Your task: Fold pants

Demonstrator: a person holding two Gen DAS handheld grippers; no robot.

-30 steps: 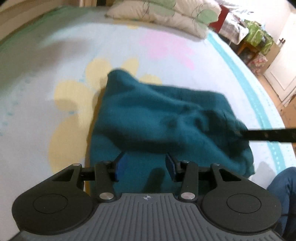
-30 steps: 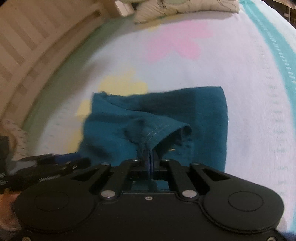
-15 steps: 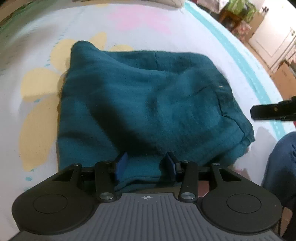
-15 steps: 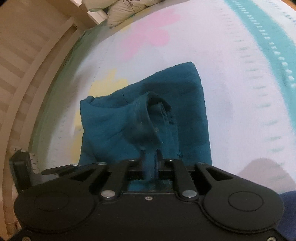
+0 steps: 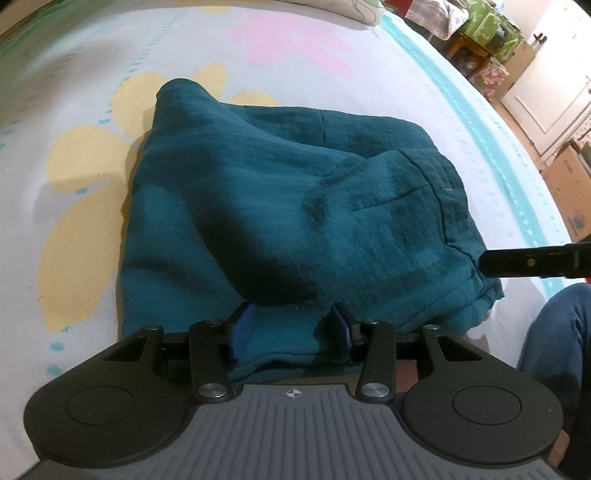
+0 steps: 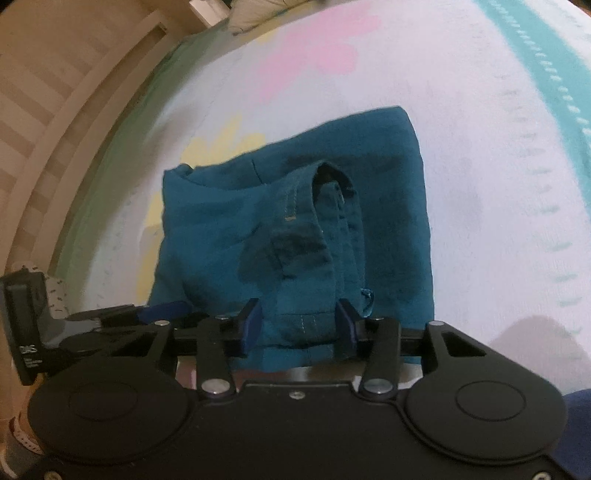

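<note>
Left gripper [image 5: 291,332] spread over near hem, right gripper [image 6: 298,326] just spread, waistband cloth loose between pads, teal pants [image 5: 295,221] folded on flowered bedsheet [image 5: 92,92], long axis across, pillow [image 5: 354,11] at far edge.

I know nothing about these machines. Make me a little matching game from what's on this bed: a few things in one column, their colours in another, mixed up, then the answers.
Things:
1. pants
2. flower by the pillow
3. flower beside the pants
4. stripe near the bed's edge

Colours:
A. pink
B. turquoise
C. dark teal
D. yellow

Pairs: 1-C, 2-A, 3-D, 4-B
</note>
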